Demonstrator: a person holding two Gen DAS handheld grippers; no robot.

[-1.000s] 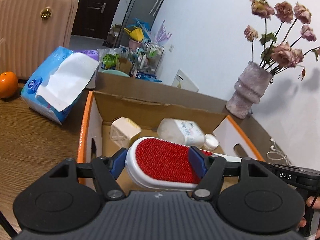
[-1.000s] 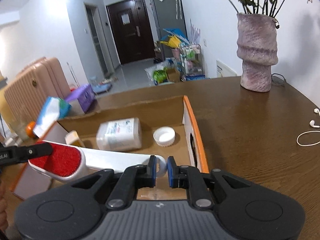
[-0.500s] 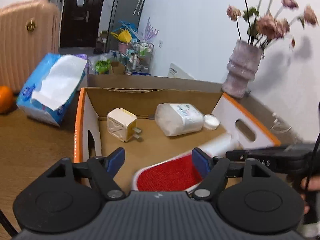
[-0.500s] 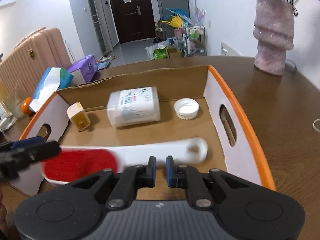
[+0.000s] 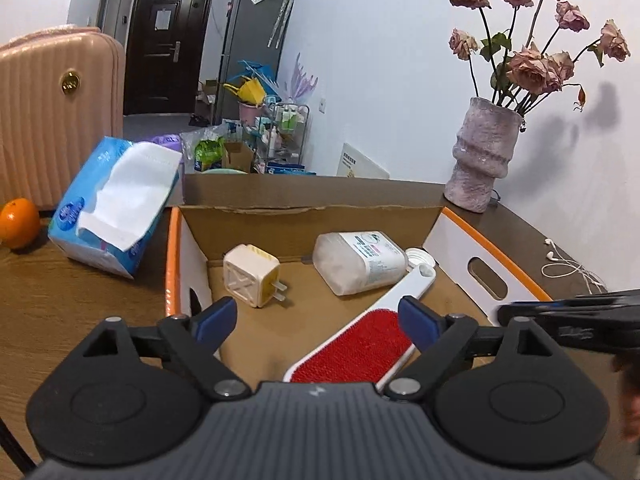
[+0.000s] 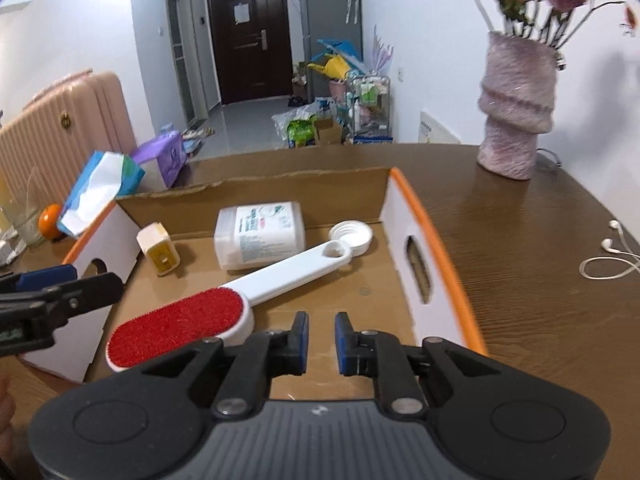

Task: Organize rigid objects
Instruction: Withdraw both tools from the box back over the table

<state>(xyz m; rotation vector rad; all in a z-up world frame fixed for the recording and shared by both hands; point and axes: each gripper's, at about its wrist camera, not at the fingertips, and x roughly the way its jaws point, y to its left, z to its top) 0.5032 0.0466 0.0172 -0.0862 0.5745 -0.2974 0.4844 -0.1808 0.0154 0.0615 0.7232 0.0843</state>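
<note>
Inside the cardboard box (image 6: 416, 216) lies the red lint brush (image 6: 200, 316); left gripper (image 5: 320, 316) has just been opening, released, right gripper (image 6: 321, 340) clenched, empty.

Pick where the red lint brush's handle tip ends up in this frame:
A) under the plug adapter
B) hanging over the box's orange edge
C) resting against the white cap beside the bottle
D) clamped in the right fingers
C: the lint brush lies flat in the box, its looped handle end overlapping the white cap beside the bottle.

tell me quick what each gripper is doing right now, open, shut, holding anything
Left gripper: open, jaws just opened, holding nothing; the lint brush lies loose in the cardboard box.
Right gripper: shut on nothing, a small gap showing between the pads.
</note>
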